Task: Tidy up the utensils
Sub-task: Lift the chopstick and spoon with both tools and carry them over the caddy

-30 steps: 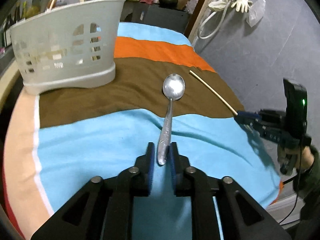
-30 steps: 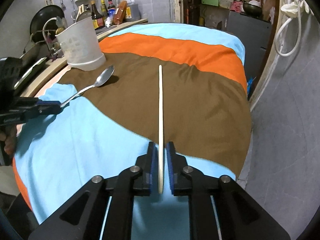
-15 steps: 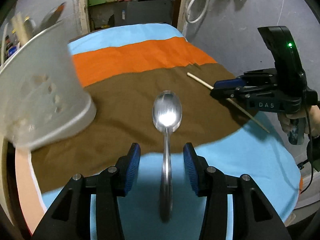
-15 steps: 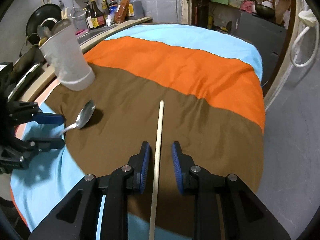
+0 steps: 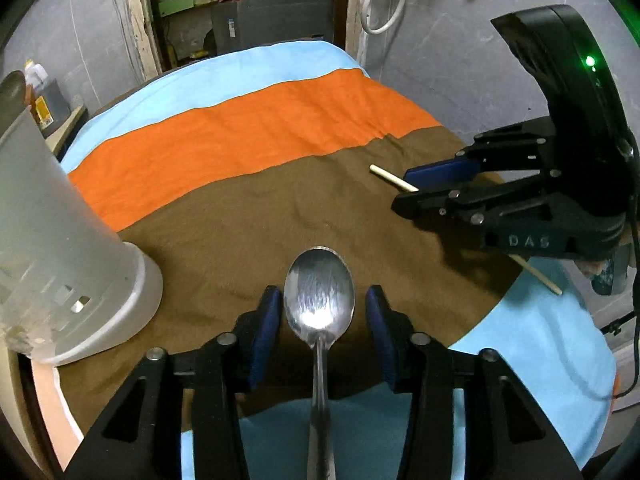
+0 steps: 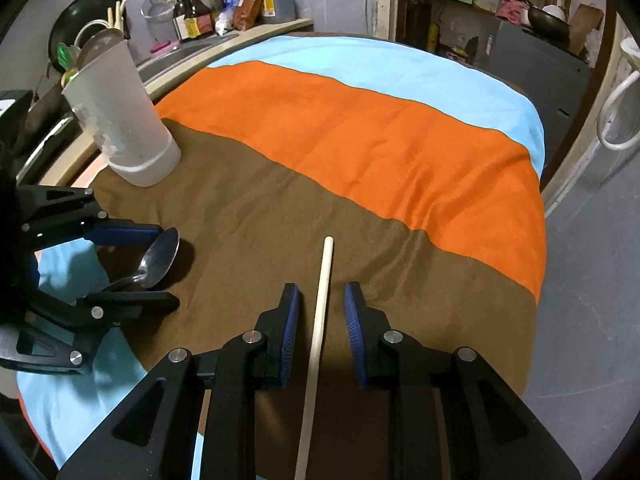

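A metal spoon [image 5: 319, 300] lies on the brown band of the striped cloth, between the open fingers of my left gripper [image 5: 320, 308], untouched by either pad. It also shows in the right wrist view [image 6: 158, 258]. A single wooden chopstick [image 6: 318, 320] lies on the cloth between the open fingers of my right gripper [image 6: 322, 304], also untouched. In the left wrist view the chopstick [image 5: 390, 178] passes under the right gripper [image 5: 436, 184]. A white slotted utensil holder [image 5: 60, 256] stands at the left; in the right wrist view the holder [image 6: 120, 120] contains utensils.
The table is covered by a cloth [image 6: 380, 128] striped blue, orange and brown. A counter with bottles [image 6: 224, 4], a pan and a sink runs along the far left. A grey cabinet [image 5: 272, 16] and a doorway stand behind the table.
Both grippers have opened, letting go of the spoon and the chopstick onto the cloth, and have moved forward over them. The holder now sits closer at the left.
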Demonstrator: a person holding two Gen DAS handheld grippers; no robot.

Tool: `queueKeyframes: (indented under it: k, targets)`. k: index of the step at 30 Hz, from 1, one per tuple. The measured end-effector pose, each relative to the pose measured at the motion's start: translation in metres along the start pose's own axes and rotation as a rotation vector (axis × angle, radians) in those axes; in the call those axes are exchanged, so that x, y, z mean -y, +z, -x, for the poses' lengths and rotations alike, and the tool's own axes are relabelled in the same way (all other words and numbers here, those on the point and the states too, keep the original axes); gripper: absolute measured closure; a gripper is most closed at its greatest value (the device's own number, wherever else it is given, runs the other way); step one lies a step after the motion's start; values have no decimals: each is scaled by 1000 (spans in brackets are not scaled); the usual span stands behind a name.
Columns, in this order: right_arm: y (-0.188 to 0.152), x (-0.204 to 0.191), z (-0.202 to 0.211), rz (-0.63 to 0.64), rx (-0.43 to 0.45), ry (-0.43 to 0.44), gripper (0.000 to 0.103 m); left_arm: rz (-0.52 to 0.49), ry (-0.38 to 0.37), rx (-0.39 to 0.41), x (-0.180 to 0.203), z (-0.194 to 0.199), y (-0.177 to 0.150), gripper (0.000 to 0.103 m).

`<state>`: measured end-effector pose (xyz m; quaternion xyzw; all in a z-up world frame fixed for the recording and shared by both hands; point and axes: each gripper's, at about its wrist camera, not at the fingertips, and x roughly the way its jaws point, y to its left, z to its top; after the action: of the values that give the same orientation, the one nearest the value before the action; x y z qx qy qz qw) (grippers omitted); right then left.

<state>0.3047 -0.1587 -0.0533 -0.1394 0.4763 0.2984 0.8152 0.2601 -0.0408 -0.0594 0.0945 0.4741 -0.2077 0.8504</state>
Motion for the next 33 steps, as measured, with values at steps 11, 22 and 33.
queueKeyframes:
  k: [11, 22, 33]
  targets:
    - [-2, 10, 21, -123, 102, 35, 100, 84, -47, 168, -5, 39, -13, 74]
    - [-26, -36, 95, -84, 616, 35, 100, 175, -16, 549, -10, 112, -31, 74]
    - [24, -77, 139, -20, 1033, 166, 100, 221, 53, 846, -34, 193, -16, 74]
